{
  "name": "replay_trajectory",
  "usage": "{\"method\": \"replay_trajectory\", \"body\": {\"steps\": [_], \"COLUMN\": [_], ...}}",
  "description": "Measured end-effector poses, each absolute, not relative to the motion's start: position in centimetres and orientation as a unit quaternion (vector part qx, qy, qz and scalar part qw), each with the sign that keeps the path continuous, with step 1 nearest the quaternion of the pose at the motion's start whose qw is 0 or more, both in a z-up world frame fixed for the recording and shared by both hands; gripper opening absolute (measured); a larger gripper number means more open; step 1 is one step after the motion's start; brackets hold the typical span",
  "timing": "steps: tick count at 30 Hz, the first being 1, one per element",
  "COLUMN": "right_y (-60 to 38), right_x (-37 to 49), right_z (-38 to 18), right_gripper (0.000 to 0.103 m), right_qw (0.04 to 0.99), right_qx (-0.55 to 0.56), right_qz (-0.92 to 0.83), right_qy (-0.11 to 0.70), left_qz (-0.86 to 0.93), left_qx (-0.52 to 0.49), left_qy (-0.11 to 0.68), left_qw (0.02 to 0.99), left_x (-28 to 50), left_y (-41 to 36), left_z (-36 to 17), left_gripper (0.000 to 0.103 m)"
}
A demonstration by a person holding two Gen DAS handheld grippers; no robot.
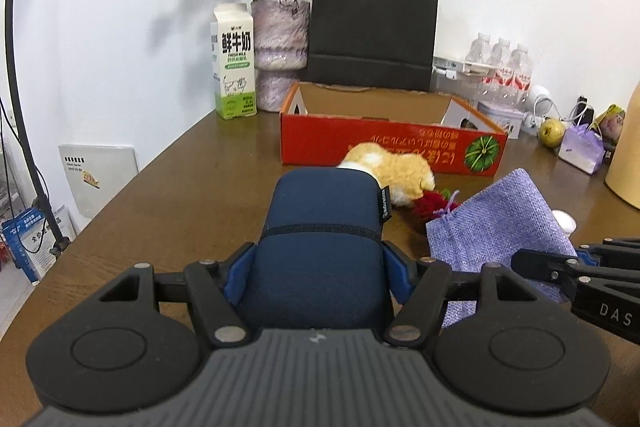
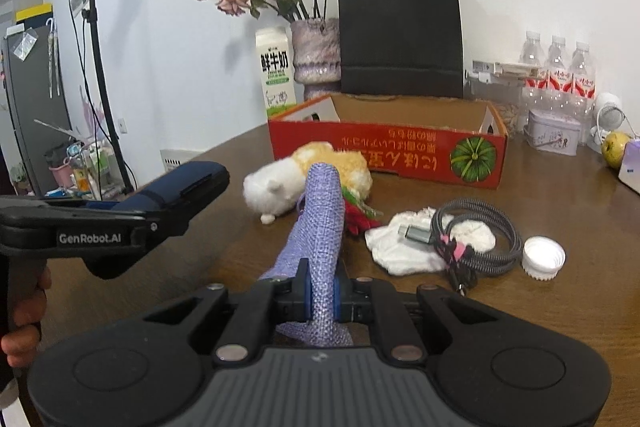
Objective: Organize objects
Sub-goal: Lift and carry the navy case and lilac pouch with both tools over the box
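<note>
A navy blue soft case (image 1: 320,227) lies lengthwise between the pads of my left gripper (image 1: 318,269), which is shut on it above the table. From the right wrist view that case (image 2: 180,187) sticks out of the left gripper (image 2: 160,215) at the left, lifted off the wood. My right gripper (image 2: 322,291) is shut on a lilac woven pouch (image 2: 320,219) that stands up between its pads. In the left wrist view the pouch (image 1: 496,219) hangs from the right gripper (image 1: 532,263). An open red cardboard box (image 1: 384,147) (image 2: 380,151) sits behind both.
An orange-and-white plush toy (image 2: 280,187) and a red fabric flower (image 2: 356,215) lie before the box. A white cloth (image 2: 408,247), coiled cable (image 2: 480,239) and white cap (image 2: 544,259) lie right. Milk carton (image 1: 234,63), vase (image 1: 280,55), black bag (image 1: 372,31) and bottles (image 1: 504,67) line the wall.
</note>
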State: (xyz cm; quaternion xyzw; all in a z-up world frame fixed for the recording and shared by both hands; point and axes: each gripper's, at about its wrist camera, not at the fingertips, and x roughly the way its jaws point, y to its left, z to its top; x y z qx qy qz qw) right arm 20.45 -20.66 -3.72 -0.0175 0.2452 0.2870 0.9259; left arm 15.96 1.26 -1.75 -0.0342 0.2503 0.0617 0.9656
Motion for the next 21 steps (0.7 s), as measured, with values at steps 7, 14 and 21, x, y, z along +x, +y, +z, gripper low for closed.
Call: {"method": "replay_trajectory", "body": {"steps": [7, 14, 21], "right_y": [-20.5, -20.5, -20.3], "right_x": [21.2, 22.2, 23.9], "right_z": [-2.1, -0.6, 0.2], "right_gripper": [0.009, 0.009, 0.009], "right_qw": [0.930, 0.934, 0.936], "right_qx": [-0.016, -0.015, -0.009], "right_qz": [0.290, 0.290, 0.288], "right_qy": [0.226, 0.207, 0.201], "left_qz": [0.060, 0.060, 0.061], "left_qx": [-0.036, -0.037, -0.039], "left_qy": [0.236, 0.227, 0.223], "left_qw": [0.969, 0.971, 0.972], "left_x": [16.8, 18.3, 20.3], "left_y": [0.7, 0.3, 0.0], "left_z": [-0.5, 0.7, 1.5], "left_gripper": [0.067, 0.067, 0.067]}}
